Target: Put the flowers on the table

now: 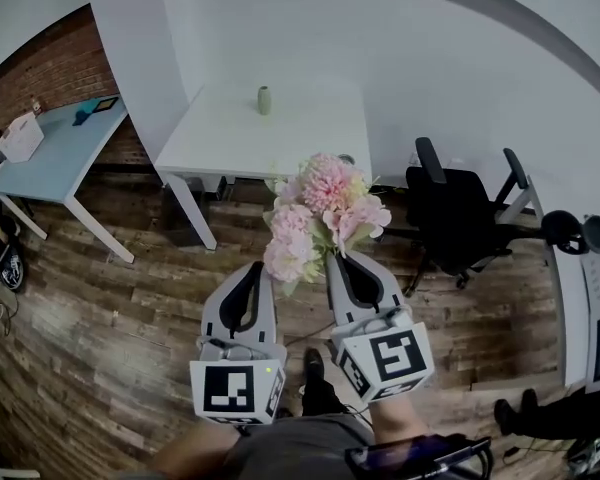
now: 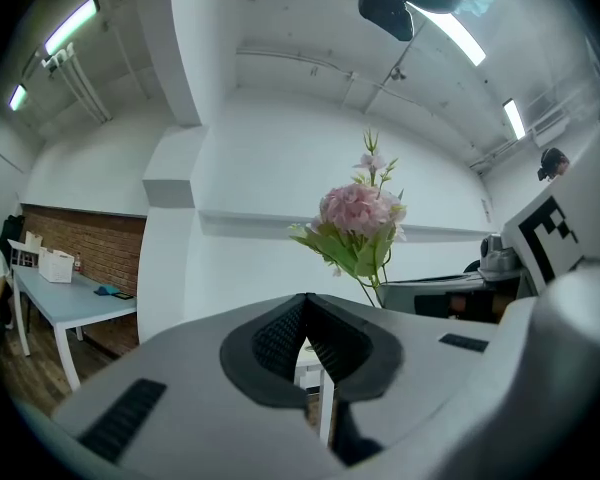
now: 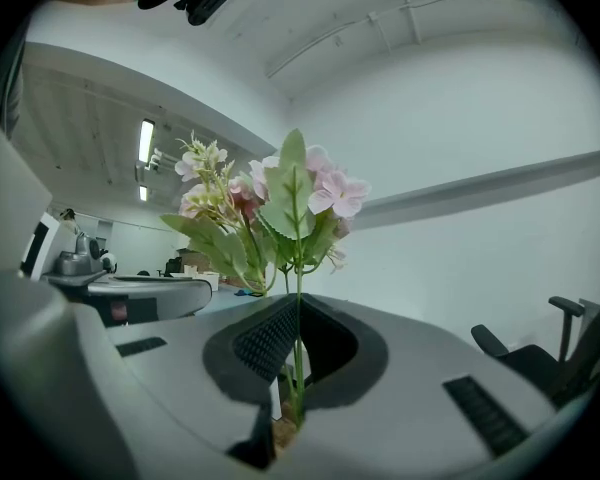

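A bunch of pink flowers [image 1: 320, 218] with green leaves stands upright above my right gripper [image 1: 338, 260], which is shut on the thin green stems. In the right gripper view the flowers [image 3: 270, 203] rise straight out from between the closed pads. My left gripper [image 1: 255, 266] is shut with nothing in it, just left of the bunch; from the left gripper view the flowers [image 2: 360, 223] show to the right of its tips [image 2: 305, 308]. The white table [image 1: 300, 148] lies ahead, with a small green vase [image 1: 264, 100] near its far edge.
A black office chair [image 1: 460, 218] stands right of the white table. A light blue table [image 1: 55, 153] with a white box [image 1: 20, 136] is at the far left, by a brick wall. Wooden floor lies between me and the tables. A white desk edge [image 1: 590, 288] is at the right.
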Demonstrator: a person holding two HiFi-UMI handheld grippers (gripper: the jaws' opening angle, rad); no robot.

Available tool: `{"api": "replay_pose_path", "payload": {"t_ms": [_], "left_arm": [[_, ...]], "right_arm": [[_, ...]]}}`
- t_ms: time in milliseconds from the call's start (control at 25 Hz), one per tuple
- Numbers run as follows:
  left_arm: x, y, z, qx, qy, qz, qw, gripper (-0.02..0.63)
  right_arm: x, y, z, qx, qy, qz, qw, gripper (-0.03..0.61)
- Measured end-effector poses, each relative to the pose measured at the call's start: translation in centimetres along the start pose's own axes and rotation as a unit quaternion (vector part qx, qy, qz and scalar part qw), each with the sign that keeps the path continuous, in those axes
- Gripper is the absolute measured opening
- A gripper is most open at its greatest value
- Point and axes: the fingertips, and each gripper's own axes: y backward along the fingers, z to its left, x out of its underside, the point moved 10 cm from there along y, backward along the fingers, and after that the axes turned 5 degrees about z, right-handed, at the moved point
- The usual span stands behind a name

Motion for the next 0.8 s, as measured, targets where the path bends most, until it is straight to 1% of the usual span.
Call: {"api": "replay_pose_path", "payload": {"t_ms": [80,240,480,560,800], "left_arm": [[-0.1,-2.5,0.1,-0.001,-0.003,0.001,1.0,0.008],[-0.9,-7.9,0.3,-0.019,-0.005,0.0,0.9998,0.008],[-3.6,-16.5,1.6,-0.051,-0.007,-0.002,0.9987,0.008],[-3.6,-17.2,1.6,-0.058,-0.006,-0.009,0.9983,0.008],[-1.8,-18.0,1.4,-0.071,-0.009,-0.022,0.9972,0.008]], "right_arm": [[-0.2,-2.0,-1.4,-0.006,0.003,-0.001,1.0,0.012],[-0.7,-6.3,-4.9,-0.024,0.007,0.001,1.0,0.012],[-3.8,-14.1,-10.9,-0.052,0.004,0.002,0.999,0.011],[-3.9,-15.0,-11.5,-0.061,0.005,0.0,0.998,0.012],[-2.4,-16.1,-12.3,-0.078,0.01,-0.013,0.997,0.012]]}}
